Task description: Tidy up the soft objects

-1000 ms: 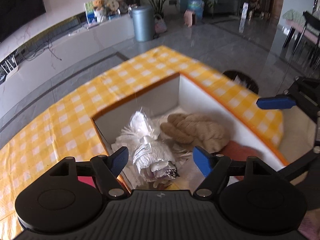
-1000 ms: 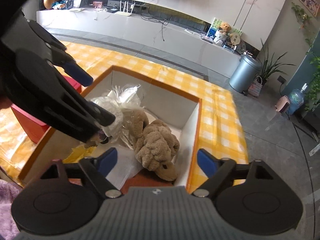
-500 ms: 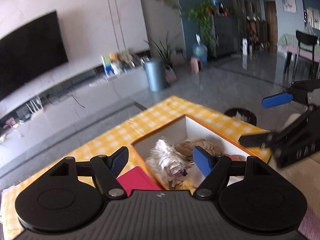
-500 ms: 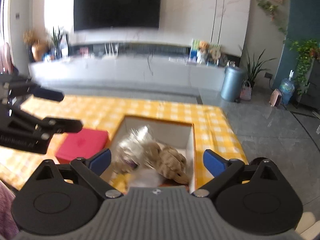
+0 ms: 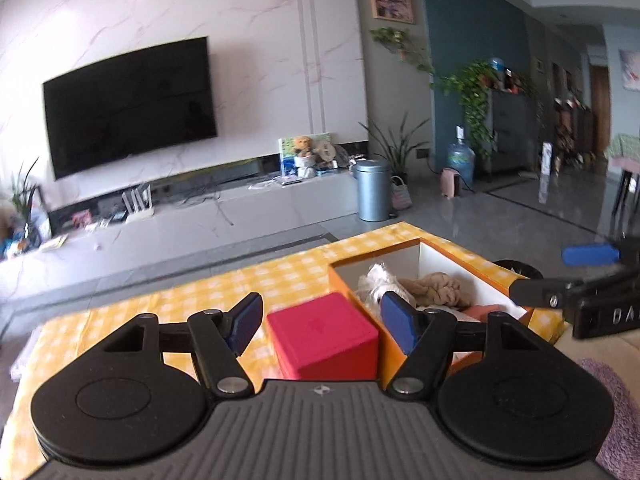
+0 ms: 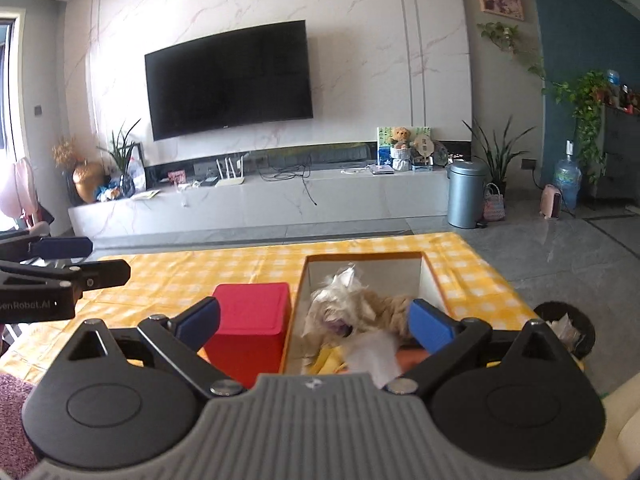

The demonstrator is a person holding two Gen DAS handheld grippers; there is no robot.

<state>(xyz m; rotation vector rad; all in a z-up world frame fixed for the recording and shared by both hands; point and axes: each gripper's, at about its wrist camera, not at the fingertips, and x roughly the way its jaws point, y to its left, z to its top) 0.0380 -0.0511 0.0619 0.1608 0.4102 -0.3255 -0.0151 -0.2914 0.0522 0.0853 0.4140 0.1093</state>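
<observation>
— Soft toys, the tan plush (image 6: 390,308) and white wrapped one (image 6: 340,300)?
— Lying in the orange-rimmed cardboard box (image 6: 430,280). Both grippers (image 5: 320,320) (image 6: 314,320) have pulled back, farther away than before.
— Jaws?
— Wide, empty; left just narrowed slightly, right just widened.

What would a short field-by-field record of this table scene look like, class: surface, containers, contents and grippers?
surface: table with yellow checked cloth
open container: orange box, white inside
box contents: wrapped white plush, tan plush, other soft items lower down, unclear
beside box: red box, closed, to its left
left gripper: open, empty; jaws just closing slightly
right gripper: open, empty; jaws just opening
floor: dark bin right of table
</observation>
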